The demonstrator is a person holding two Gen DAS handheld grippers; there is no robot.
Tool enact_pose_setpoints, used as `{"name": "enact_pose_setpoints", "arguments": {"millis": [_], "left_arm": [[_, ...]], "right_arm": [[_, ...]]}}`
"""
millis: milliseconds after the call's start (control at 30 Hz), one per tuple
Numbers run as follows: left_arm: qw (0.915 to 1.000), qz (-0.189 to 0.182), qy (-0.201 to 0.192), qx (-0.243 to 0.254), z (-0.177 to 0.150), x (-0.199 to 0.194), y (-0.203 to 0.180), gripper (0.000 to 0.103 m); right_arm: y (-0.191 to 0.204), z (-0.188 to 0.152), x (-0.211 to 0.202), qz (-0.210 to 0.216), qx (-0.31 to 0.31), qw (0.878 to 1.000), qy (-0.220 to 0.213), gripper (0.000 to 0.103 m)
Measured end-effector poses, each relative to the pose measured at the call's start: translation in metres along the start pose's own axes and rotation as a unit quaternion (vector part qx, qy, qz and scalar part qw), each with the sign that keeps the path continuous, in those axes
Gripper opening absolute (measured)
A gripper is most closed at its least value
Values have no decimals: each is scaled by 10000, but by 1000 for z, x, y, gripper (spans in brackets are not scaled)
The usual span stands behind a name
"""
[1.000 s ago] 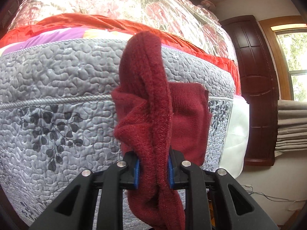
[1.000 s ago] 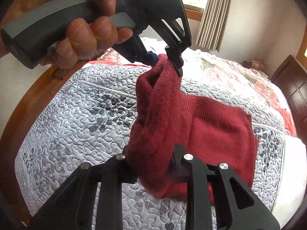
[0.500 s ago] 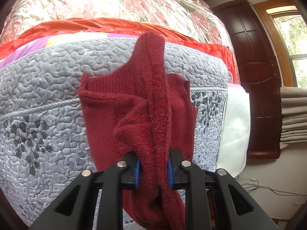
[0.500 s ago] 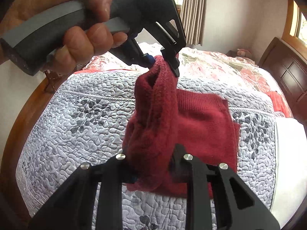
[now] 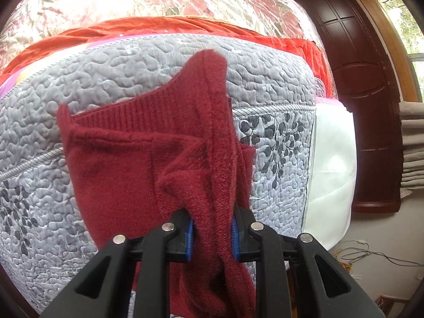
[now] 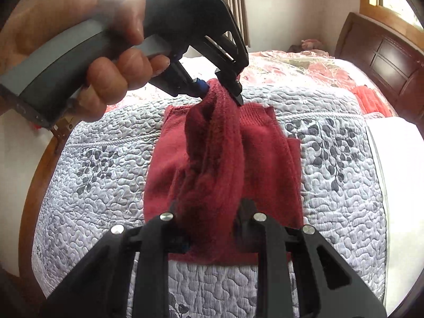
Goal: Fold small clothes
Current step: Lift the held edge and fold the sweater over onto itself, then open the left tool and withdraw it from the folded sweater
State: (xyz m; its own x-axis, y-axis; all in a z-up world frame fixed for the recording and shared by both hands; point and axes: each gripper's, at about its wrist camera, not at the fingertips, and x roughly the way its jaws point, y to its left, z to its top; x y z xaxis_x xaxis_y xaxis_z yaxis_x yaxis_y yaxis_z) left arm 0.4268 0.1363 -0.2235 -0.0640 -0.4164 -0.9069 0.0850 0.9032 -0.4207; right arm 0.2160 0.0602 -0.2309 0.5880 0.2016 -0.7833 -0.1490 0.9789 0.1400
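Right wrist view has both the right gripper (image 6: 212,228) and left gripper (image 6: 221,90) pinching a bunched dark red knit garment (image 6: 265,159) over the grey quilted bedspread (image 6: 92,185).

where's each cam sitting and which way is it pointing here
Left wrist: sits on the left gripper, looking along its fingers across the grey quilt toward a dark wooden door; no body shows.
Right wrist: sits on the right gripper, looking toward the left gripper and the hand holding it.
Shared: the red garment, clamped by both grippers, and the quilt.
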Motion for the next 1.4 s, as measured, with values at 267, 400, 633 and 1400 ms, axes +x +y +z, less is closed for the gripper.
{"name": "enact_pose_setpoints", "arguments": {"millis": [267,400,633,1400], "left_arm": [[9989,470,90,-20,7,56,-28,21],[9971,750,137,25,8,83,-35,21],[9946,977,-141,318,5,101,-61,59],[9840,-994,-683,1308,-176,40,2,82]], "right_arm": [[-57,-21,20,356,768,9962,218,22],[-82,-35,36,639,1051,9916,412,22],[-127,-62,62,1310,1576,9766,657,37],[-186,36,142,3225,1768,9159,1606,47]]}}
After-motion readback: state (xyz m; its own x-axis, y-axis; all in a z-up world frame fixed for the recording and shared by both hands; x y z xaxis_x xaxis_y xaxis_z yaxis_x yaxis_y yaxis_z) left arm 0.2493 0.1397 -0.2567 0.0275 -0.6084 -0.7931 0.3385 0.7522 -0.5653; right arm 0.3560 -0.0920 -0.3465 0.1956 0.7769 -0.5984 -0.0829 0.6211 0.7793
